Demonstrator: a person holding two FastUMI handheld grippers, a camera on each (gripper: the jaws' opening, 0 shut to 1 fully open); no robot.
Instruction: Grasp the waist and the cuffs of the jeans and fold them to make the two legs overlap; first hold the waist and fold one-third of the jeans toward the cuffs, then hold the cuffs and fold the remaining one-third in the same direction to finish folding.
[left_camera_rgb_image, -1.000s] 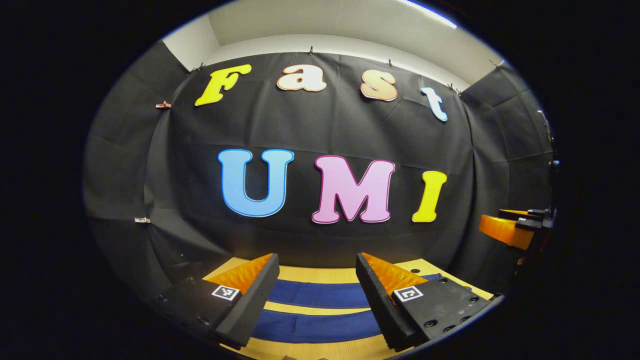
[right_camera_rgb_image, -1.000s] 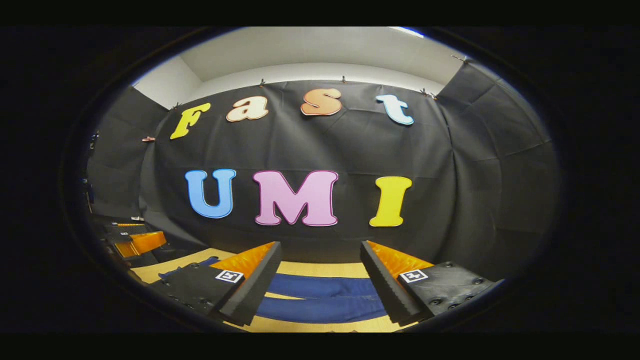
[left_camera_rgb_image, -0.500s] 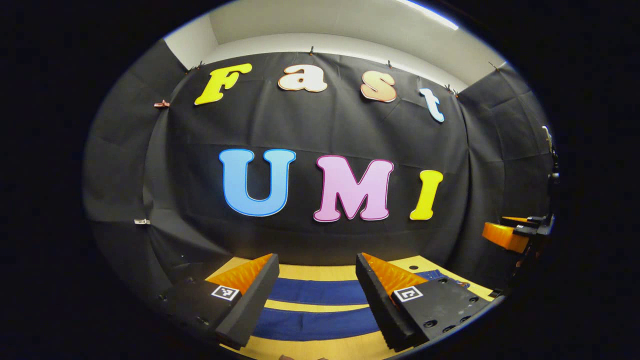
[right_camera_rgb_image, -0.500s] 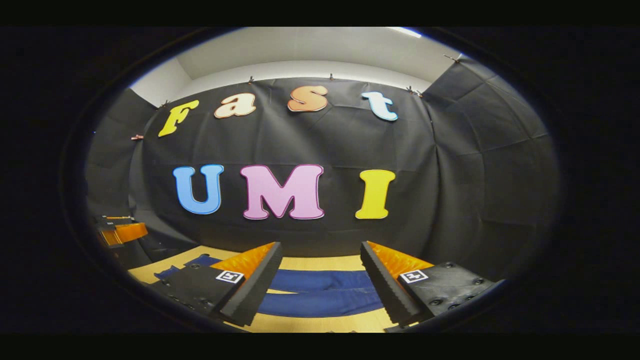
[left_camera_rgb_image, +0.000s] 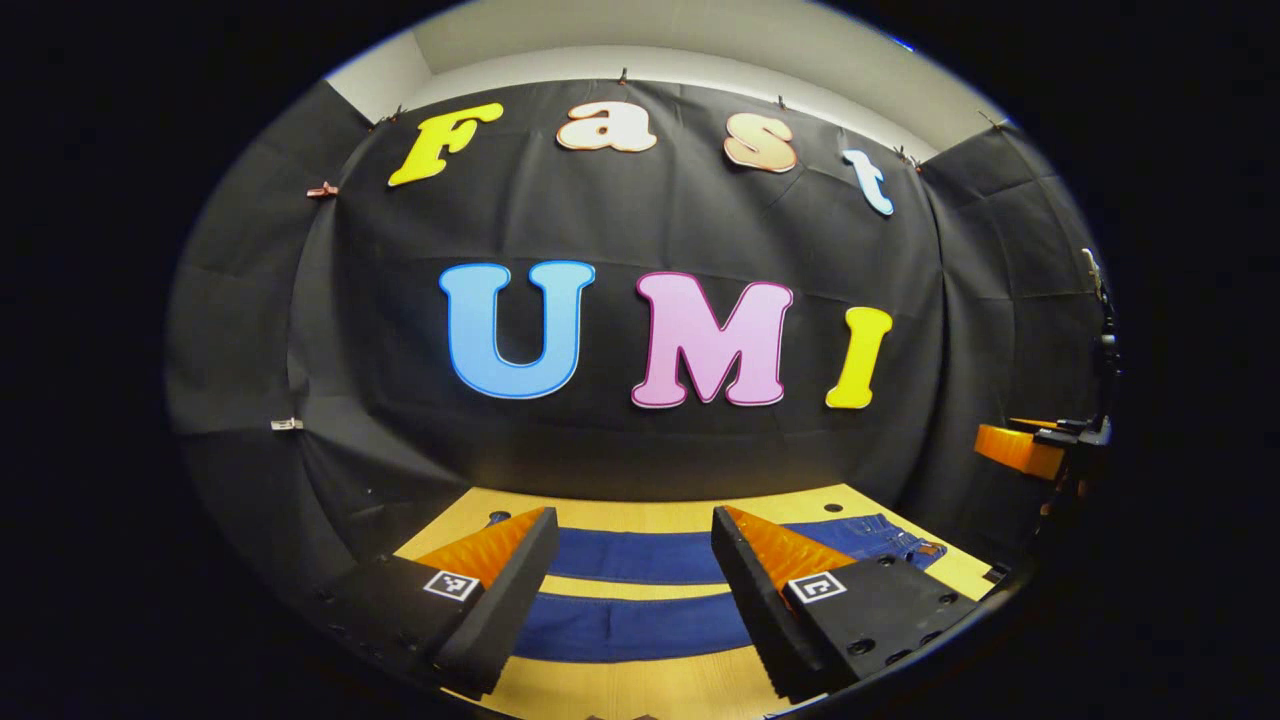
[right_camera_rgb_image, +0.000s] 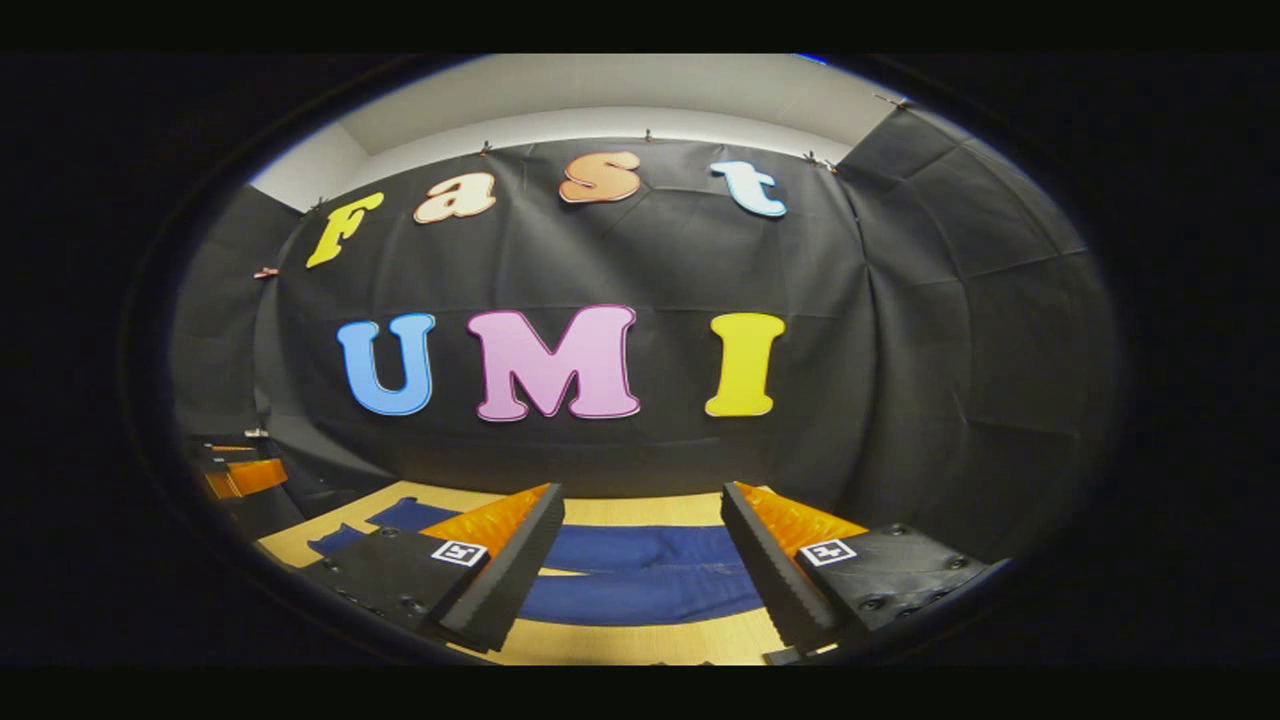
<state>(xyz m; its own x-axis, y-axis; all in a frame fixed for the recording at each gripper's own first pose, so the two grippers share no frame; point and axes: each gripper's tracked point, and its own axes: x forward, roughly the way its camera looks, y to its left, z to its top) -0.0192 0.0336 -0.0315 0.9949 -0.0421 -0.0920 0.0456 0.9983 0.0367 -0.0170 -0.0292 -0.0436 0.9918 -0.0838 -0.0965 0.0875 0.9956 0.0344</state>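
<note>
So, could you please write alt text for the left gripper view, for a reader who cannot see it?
The left gripper, open and holding nothing, hovers above blue jeans lying flat on a wooden table, the two legs apart. The right gripper shows far off at the right edge, before the black cloth wall.

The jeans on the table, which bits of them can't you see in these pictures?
- Left gripper view: the jeans lie flat, two legs apart on the table. The left gripper, open, hides the leg parts behind its fingers; the cuff end is covered.
- Right gripper view: the right gripper, open, covers the jeans on both sides; the waist end cannot be made out.
</note>
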